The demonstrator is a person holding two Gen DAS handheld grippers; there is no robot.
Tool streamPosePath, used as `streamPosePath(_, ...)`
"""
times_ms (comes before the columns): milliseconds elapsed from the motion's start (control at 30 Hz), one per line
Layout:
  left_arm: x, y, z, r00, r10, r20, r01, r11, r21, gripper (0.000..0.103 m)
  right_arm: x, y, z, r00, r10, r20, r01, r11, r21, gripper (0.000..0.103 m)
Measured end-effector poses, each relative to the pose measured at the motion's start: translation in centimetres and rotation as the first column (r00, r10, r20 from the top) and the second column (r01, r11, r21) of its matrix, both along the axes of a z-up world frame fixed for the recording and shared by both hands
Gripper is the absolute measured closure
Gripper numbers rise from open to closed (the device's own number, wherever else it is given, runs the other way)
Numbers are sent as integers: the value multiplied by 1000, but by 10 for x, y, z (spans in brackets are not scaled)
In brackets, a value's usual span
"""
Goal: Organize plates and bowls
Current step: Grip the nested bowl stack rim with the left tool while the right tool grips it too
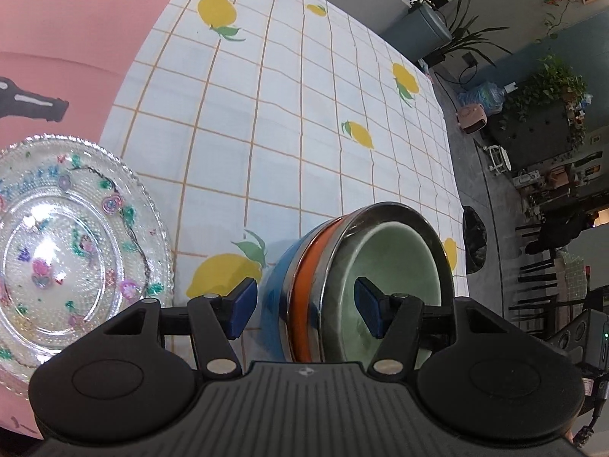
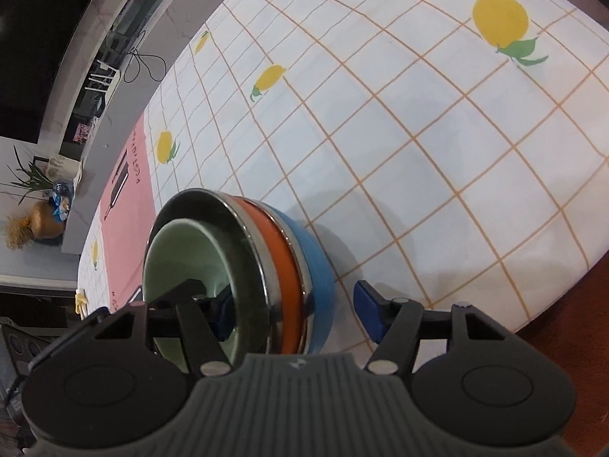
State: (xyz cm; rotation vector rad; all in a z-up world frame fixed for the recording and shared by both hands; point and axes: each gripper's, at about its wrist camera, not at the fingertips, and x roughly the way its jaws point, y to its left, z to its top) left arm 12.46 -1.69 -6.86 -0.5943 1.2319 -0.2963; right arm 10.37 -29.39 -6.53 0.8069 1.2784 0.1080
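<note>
Both tongs straddle the same nested bowl stack (image 1: 342, 285) — each with one pad inside the green inner bowl (image 1: 392, 266) and one outside the blue outer bowl (image 2: 319, 266), jaws apart and not pressing. The left tongs (image 1: 304, 310) meet its rim at 12 o'clock, the right tongs (image 2: 297, 314) likewise from the opposite side, about equally near. The stack sits on the lemon-print desk (image 1: 285, 133). Farther off, at 9 o'clock of the left tongs, lies a glass plate (image 1: 64, 251) on a pink mat (image 1: 76, 30).

Glass plate (image 1: 76, 251) (left side) cut off
</note>
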Motion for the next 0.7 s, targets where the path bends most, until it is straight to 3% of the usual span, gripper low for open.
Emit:
streamPosePath(233, -1, -8, -9, 1000, -13, -25, 13, 1000, 6, 35, 1, 1, -9, 1000, 3, 4, -3, 998, 55, 41)
streamPosePath(367, -1, -12, -13, 999, -27, -33, 27, 1000, 9, 36, 1, 0, -8, 1000, 4, 8, -4, 999, 54, 47)
streamPosePath(700, 0, -12, -15, 999, -39, -36, 39, 999, -7, 42, 1, 1, -8, 1000, 12, 16, -12, 999, 40, 49)
